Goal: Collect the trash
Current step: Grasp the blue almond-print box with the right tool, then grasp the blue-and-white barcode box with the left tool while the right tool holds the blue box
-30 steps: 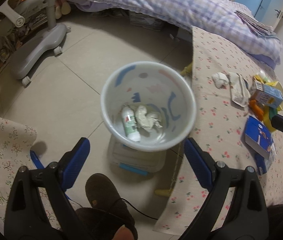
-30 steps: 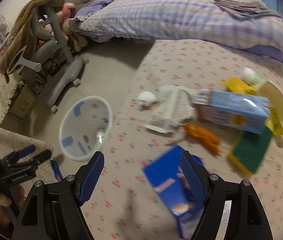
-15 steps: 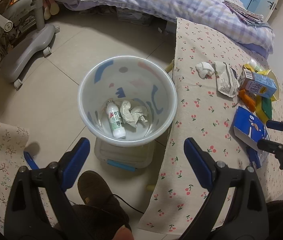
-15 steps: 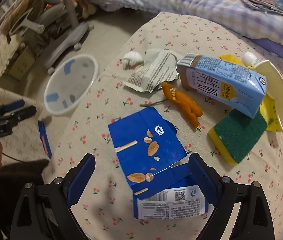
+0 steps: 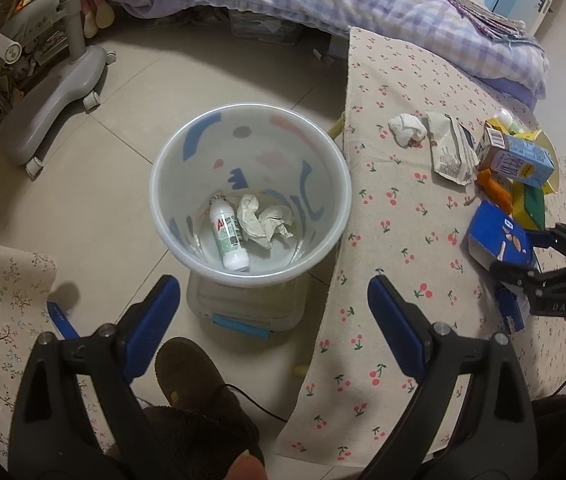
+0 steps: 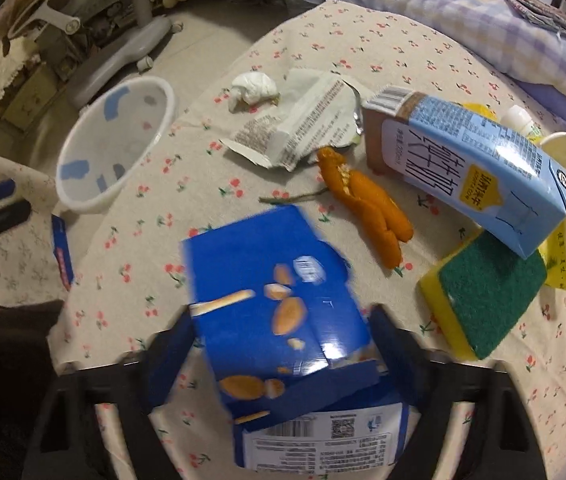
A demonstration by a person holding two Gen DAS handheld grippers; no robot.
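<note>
Tongs on the right (image 6: pixel 279 344) are closing around the blue box (image 6: pixel 279 308); left tongs (image 5: pixel 273 324) gape empty, bin (image 5: pixel 251 192) just ahead.

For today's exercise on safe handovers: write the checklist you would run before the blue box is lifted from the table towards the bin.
1. Blue box between the right gripper fingers: ok.
2. Jaws closing, firm grip: cannot tell.
3. Bin mouth unobstructed: ok.
4. Room in bin above bottle and crumpled paper: ok.
5. Left gripper empty, jaws open: ok.
6. Orange peel apart from box: ok.
</note>
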